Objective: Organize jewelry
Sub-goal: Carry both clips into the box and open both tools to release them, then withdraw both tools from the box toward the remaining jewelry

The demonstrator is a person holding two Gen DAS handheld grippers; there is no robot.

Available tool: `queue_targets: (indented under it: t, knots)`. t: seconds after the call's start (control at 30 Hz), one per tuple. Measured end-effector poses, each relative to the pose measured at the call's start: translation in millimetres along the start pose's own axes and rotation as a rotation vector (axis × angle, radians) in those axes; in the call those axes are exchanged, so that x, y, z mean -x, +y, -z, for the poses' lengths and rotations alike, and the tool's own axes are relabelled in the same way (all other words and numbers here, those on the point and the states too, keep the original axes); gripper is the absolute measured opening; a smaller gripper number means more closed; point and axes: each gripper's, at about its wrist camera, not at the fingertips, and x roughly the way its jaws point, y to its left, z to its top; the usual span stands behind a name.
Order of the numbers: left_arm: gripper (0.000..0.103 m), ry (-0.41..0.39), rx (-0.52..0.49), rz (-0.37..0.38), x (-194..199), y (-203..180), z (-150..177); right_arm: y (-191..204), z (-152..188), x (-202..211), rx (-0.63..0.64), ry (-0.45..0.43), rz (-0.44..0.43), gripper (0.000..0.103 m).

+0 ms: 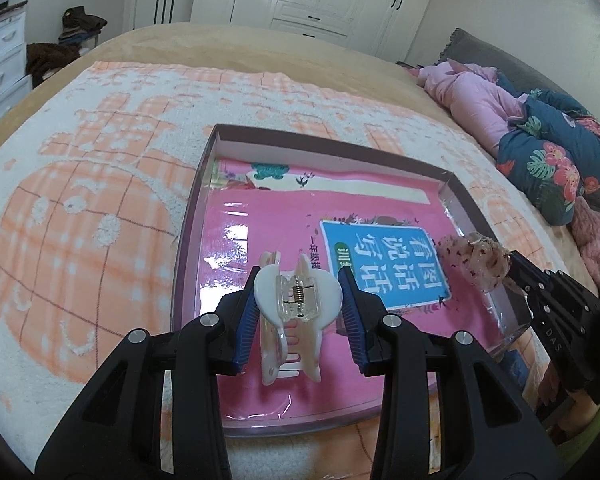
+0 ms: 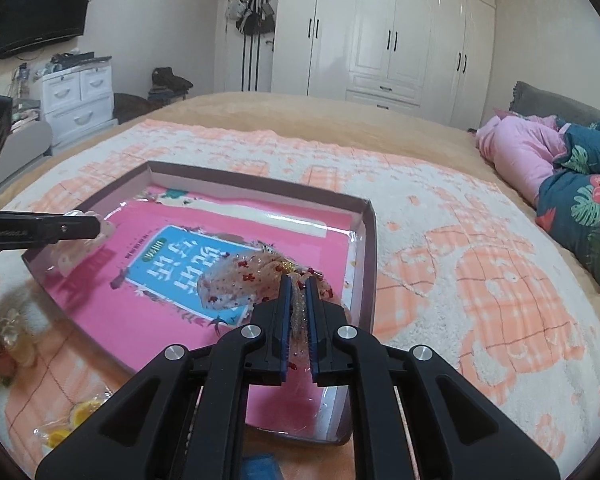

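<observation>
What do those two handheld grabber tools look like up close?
Both are matte black plastic. The left gripper and the right gripper each have two angular linkage arms with cut-out windows, joined by round silver pivot pins. The fingers carry ribbed blue pads. White lettering runs along the side of each gripper's body. No cables or sleeves show.

A white heart-shaped hair claw clip (image 1: 296, 300) with a clear hinge and a metal spring is held above the near part of a shallow clear tray (image 1: 328, 148), its teeth pointing down toward the near edge. A sheer pink fabric hair accessory (image 2: 252, 280), dotted with red specks and trimmed with gold glitter, is held over the tray's right edge. The tray's floor is backed by a pink printed sheet bearing a blue label.
</observation>
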Motion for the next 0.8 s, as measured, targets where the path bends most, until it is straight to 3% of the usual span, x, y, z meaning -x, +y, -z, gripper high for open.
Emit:
queue_targets:
  t: [0.1,0.3,0.37,0.5,0.8]
  knots:
    - [0.031,-0.002,-0.001,0.002,1.0,0.4,1.5,0.9,0.6,0.2,0.008,0.001,-0.005,0.01]
    - [0.039,-0.026,-0.001,-0.002,9.3,-1.0,2.6,1.6,1.3,7.5,-0.004,-0.002,-0.035,0.03]
    - [0.043,-0.038,0.0,-0.005,13.0,-1.6,3.2,1.2,2.2,13.7,-0.019,-0.014,-0.051,0.041]
    - [0.047,-0.081,0.004,-0.005,27.2,-3.8,4.5,1.9,2.0,28.4,-0.034,-0.049,-0.065,0.05]
    - [0.076,-0.195,0.0,0.004,68.2,-21.1,13.5,-2.5,4.3,71.3,-0.081,-0.14,-0.067,0.064]
